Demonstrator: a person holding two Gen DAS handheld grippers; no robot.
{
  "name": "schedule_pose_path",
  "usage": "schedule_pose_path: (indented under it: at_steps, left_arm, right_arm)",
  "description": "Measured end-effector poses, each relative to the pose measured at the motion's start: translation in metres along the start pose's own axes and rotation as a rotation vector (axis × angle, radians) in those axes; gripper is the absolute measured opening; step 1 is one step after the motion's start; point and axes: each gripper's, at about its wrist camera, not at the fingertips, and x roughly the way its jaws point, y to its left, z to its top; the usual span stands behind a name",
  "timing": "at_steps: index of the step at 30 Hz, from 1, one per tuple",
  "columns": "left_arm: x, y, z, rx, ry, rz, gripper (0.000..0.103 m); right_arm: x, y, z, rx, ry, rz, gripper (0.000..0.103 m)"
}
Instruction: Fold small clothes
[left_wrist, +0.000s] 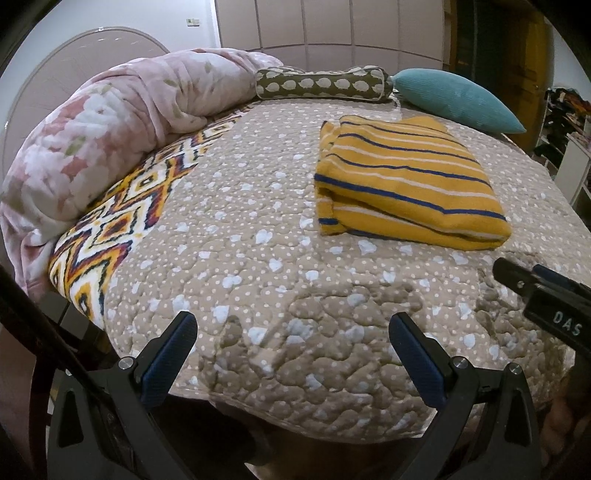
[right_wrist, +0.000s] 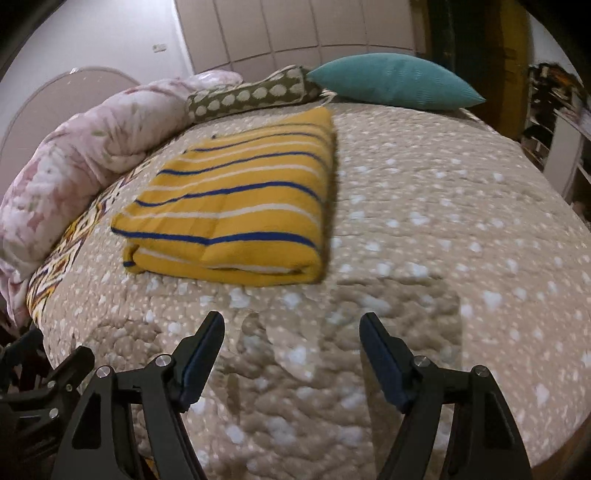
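At the far left a rolled floral blanket lay bunched against the headboard, likely pushed there to leave the quilted bedspread free as a working surface, with a strip of patterned sheet showing where the quilt ended. The left gripper hung over the near edge of the bed with its fingers spread wide and nothing between them, well short of the garment. Toward the right lay the yellow striped garment, folded into a thick, flat rectangle with its layers showing along the near edge, resting square on the quilt; by that shape the folding looked finished or nearly so. Behind it a spotted bolster and a teal cushion sat out of the way against the headboard. The right gripper hovered just this side of the garment, fingers apart and empty, apparently free of the cloth.
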Motion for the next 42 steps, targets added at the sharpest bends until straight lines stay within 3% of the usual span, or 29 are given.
schedule_pose_path:
  at_steps: [12,23,30,35,42]
  left_arm:
    - [0.006,0.001,-0.001,-0.008,0.032,-0.021,0.103]
    - [0.010,-0.002,-0.003,-0.005,0.049,-0.029,0.103]
    - [0.012,-0.003,-0.002,-0.006,0.055,-0.031,0.103]
    - [0.012,0.007,0.030,-0.015,0.012,-0.032,0.103]
    - [0.035,-0.011,0.128,0.001,-0.071,-0.004,0.103]
  right_arm:
    - [-0.011,0.010,-0.004,-0.053,-0.038,-0.053,0.082]
    - [-0.006,0.009,-0.008,-0.063,-0.017,-0.125,0.083]
    - [-0.008,0.007,-0.001,-0.058,-0.038,-0.100,0.083]
    - [-0.003,0.007,0.014,-0.052,-0.047,-0.109,0.083]
    - [0.005,-0.012,0.018,0.022,-0.042,-0.088,0.083]
